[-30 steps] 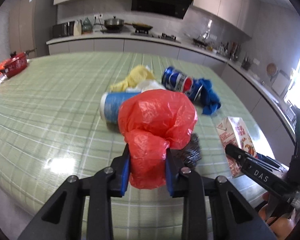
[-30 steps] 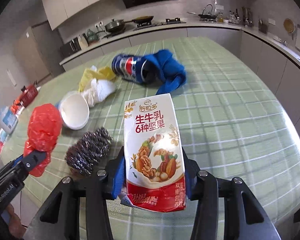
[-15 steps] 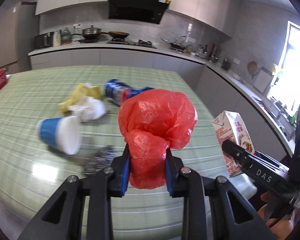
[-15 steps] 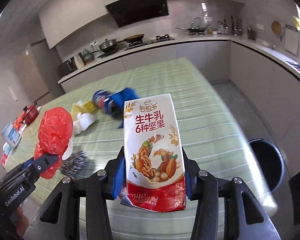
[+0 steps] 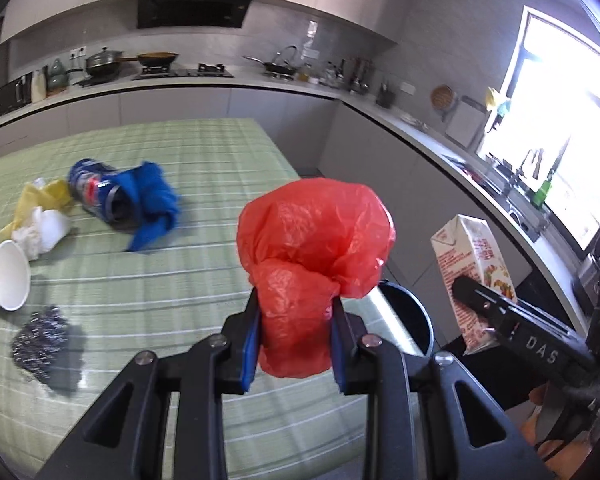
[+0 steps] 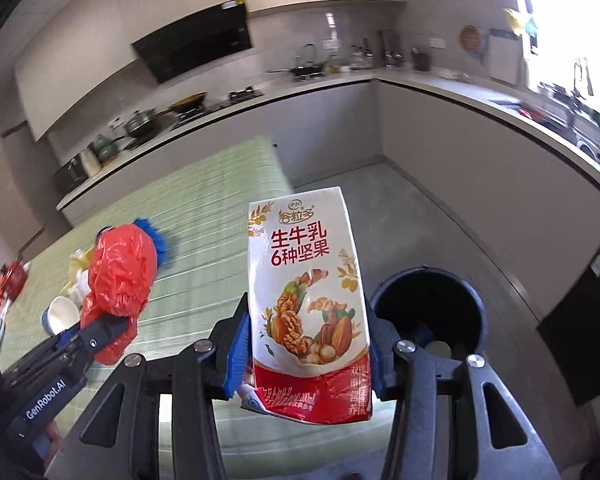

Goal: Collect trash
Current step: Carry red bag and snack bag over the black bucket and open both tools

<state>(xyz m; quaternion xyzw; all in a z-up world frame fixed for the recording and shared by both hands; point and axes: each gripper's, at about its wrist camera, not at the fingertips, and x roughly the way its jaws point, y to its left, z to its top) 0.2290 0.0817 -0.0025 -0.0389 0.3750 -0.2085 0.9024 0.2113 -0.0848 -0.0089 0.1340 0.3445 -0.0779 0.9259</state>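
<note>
Inside black bin (image 6: 466,300), small round scraps (image 6: 438,346)

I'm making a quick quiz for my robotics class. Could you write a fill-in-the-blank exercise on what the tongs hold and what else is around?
1. The left tongs are shut on a crumpled plastic bag coloured ____.
2. The right tongs grip a ____ carton printed with nuts.
3. The black bin stands on the ____, beside the table.
4. The blue cloth lies against a crushed ____.

Missing words: red; milk; floor; can
</note>
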